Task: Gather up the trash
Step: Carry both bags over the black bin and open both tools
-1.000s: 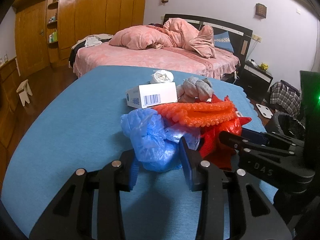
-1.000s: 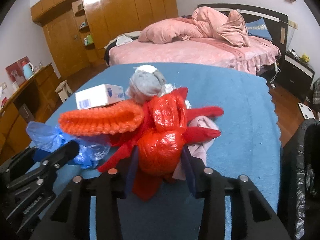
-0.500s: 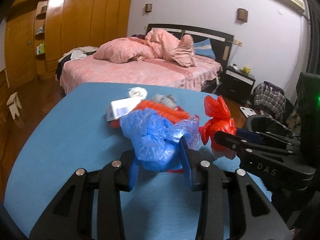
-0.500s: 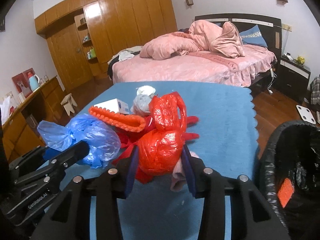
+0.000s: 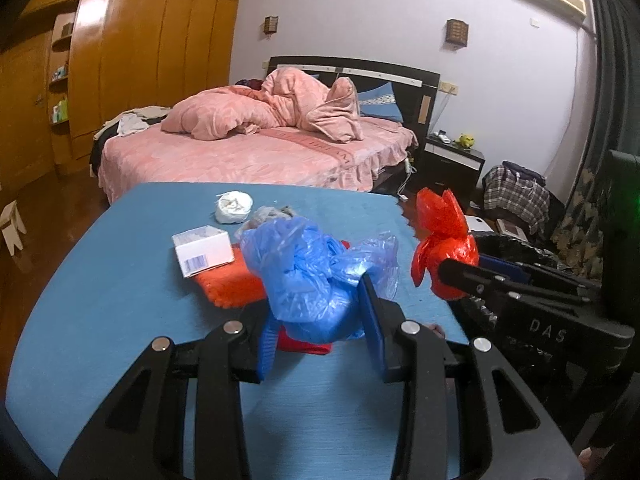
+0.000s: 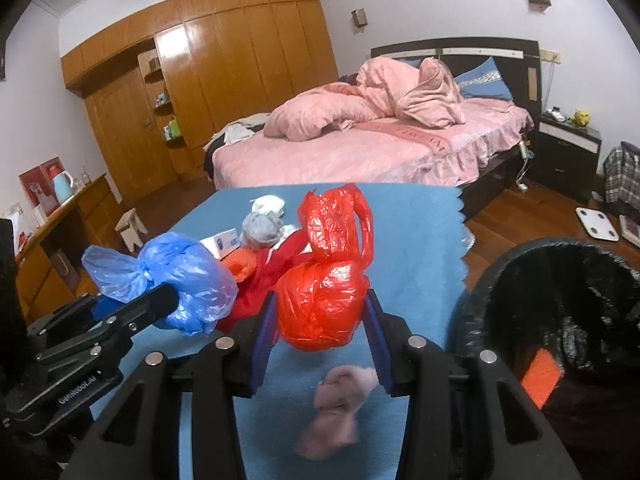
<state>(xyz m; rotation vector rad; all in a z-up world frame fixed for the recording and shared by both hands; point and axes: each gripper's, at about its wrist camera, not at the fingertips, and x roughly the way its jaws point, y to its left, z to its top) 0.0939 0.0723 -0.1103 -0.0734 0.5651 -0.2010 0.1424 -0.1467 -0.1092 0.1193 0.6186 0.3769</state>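
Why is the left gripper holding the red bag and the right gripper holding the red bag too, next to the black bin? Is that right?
Not quite. The left gripper holds a blue bag, not a red one; the left wrist view shows it between the fingers. The rest is right: the right gripper holds the red bag, next to the black bin.

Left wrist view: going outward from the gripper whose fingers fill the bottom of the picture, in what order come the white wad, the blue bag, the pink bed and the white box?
1. Blue bag: clamped in the left gripper.
2. White box: beyond it, to the left, on the orange thing.
3. White wad: further back on the blue table.
4. Pink bed: behind the table.
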